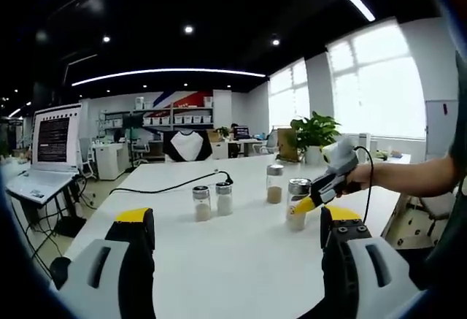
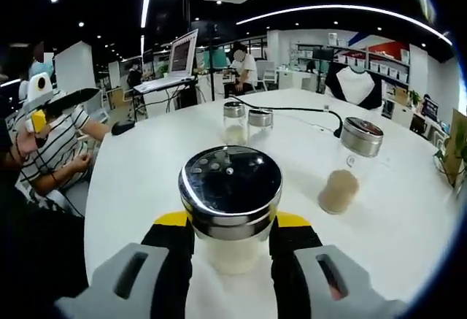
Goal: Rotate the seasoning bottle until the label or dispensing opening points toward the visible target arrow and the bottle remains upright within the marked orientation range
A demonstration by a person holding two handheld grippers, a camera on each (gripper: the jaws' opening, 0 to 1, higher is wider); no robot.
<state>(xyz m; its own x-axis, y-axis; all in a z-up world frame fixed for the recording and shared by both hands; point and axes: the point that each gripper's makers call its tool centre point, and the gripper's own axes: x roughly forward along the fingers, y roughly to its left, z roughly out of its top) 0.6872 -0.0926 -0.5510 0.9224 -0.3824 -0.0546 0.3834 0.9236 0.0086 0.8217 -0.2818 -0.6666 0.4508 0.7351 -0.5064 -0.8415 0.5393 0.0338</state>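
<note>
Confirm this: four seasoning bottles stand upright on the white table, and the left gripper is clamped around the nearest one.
Wrong gripper. The right gripper is the one around that seasoning bottle, as the right gripper view shows; the left gripper is open. Four bottles, upright on the white table, is correct.

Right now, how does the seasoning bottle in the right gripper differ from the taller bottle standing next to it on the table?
The gripped bottle sits between the jaws of the right gripper; the free bottle stands apart, untouched. The gripped bottle holds pale, whitish powder, the free bottle a tan-brown one. The gripped bottle's lid shows dispensing holes on top; the free bottle's lid is seen too obliquely to tell. Both are clear, upright, with shiny metal lids, on the white table.
</note>
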